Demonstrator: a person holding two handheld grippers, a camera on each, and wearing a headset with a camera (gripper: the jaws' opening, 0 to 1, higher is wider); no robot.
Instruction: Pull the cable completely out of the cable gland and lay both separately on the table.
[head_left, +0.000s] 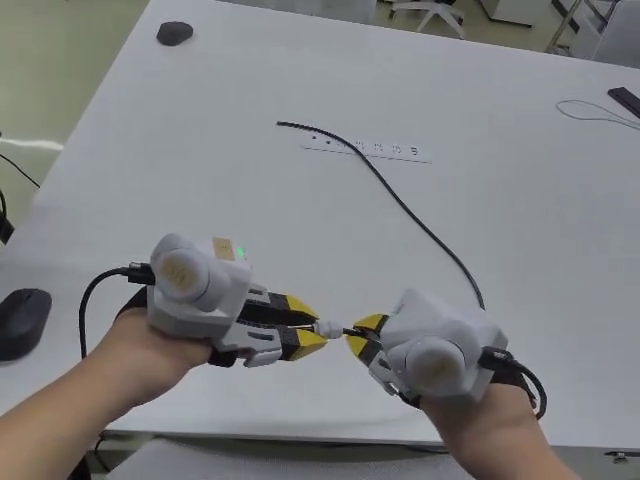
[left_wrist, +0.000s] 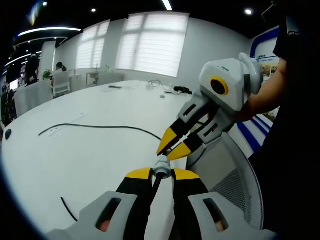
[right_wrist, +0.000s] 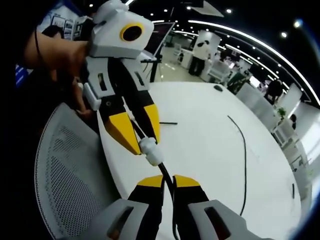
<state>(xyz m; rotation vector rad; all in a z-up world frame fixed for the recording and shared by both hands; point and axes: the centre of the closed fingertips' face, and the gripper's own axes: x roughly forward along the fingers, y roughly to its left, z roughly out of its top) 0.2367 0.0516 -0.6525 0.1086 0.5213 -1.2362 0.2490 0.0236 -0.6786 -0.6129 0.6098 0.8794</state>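
**Grip arrangement for the pull.** The white gland (head_left: 328, 328) was held off the table (head_left: 250, 230), pinched between the jaws of the left gripper (head_left: 320, 328), which served as the anchor. The right gripper (head_left: 358, 335), nose to nose with it, was clamped on the black cable (head_left: 400, 200) just beside the gland, probably so that a pull would run straight along the bore. The cable's slack trailed well away from the gland across the table. The 2 parts were not yet separated.
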